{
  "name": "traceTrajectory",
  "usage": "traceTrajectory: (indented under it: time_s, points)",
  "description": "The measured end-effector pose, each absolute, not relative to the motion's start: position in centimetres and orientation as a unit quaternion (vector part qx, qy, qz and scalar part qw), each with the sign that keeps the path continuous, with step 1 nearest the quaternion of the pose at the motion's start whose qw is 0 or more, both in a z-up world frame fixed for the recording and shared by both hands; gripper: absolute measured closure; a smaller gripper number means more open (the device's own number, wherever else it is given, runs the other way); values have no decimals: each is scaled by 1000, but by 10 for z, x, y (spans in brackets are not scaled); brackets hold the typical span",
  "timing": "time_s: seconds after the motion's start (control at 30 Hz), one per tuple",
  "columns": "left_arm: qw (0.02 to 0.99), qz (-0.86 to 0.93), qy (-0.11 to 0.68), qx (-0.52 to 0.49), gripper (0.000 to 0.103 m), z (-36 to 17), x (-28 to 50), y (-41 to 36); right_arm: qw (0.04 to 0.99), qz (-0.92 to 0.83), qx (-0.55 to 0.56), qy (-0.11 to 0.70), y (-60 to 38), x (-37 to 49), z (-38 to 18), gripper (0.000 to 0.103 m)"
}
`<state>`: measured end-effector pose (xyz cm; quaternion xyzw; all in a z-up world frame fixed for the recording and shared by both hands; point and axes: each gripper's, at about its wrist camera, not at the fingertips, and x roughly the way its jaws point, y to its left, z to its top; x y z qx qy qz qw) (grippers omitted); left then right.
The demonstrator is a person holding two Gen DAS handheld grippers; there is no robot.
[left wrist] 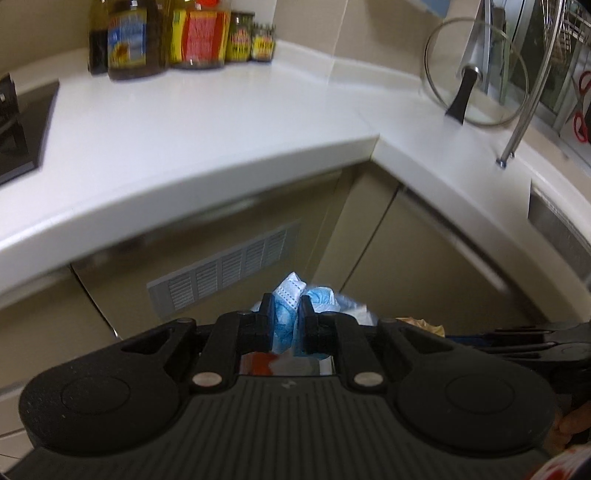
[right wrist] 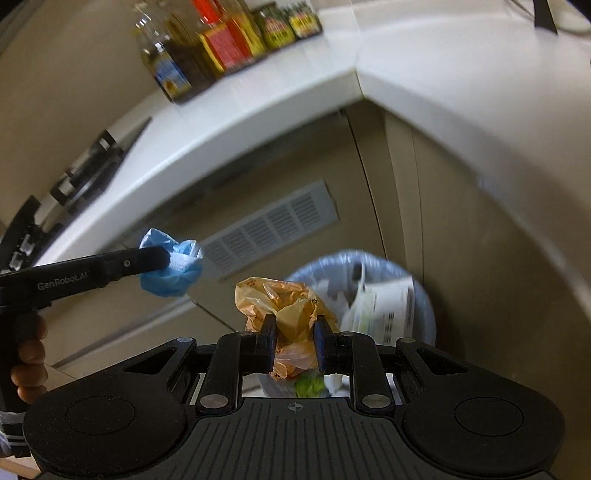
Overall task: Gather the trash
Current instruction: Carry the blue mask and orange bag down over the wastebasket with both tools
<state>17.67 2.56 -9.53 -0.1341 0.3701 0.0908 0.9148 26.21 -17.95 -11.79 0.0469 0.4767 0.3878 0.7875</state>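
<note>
In the left wrist view, the left gripper (left wrist: 287, 314) pinches a crumpled blue face mask (left wrist: 286, 310) at lower centre, below the white counter (left wrist: 207, 122) with its jars (left wrist: 184, 33). In the right wrist view, the right gripper (right wrist: 293, 338) clamps an orange plastic bag (right wrist: 284, 306) at lower centre. The lined trash bin (right wrist: 369, 295) lies just right of it, nearer this hand, I judge, than the mask at left.

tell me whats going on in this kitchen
A person is collecting trash with a handheld gripper in each hand. The left gripper is shut on a crumpled blue face mask; the right gripper is shut on a scrunched orange plastic bag. Both hang above a lined trash bin on the floor by the corner cabinets.
</note>
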Motion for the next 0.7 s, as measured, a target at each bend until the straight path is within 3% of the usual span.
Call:
traceTrajectory:
  time_s: [0.7]
  points:
    - [885, 96, 433, -142, 91, -184, 231, 40, 805, 314, 75, 497, -175, 279, -170, 82]
